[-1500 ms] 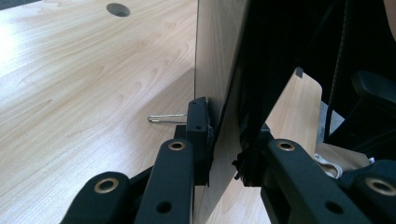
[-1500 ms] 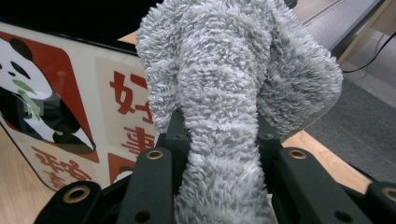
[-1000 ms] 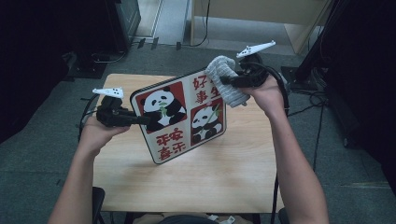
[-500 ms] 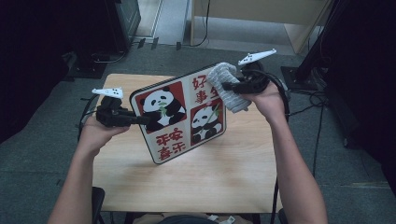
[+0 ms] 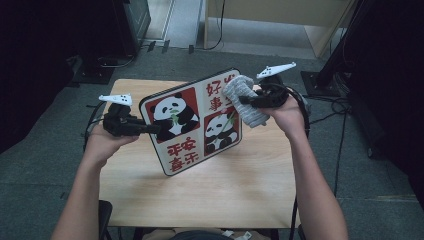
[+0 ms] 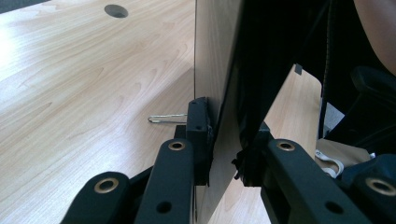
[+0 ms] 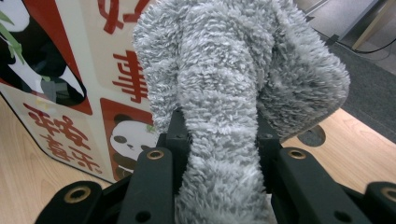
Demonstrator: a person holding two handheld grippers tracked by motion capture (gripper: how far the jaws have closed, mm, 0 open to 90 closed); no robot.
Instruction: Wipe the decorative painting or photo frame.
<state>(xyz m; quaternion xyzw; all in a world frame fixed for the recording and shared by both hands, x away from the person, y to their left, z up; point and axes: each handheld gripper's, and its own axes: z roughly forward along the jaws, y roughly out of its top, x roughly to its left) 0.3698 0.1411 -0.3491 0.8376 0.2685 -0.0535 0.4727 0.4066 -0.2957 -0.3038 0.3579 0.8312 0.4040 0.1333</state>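
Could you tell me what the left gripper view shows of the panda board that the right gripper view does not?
The left gripper view alone shows the panda board edge-on, its plain wooden back, a thin wire stand behind it, and the left claw shut on its edge. The right gripper view alone shows the printed front with pandas and red characters, and the grey fluffy cloth clamped in the right claw, close to the board's front. Both share the board and the wooden table.

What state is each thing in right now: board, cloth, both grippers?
Panda board: tilted up, lower edge on the table.
Grey cloth: bunched, against the board's upper right corner.
Left gripper: shut on the board's left edge.
Right gripper: shut on the cloth.
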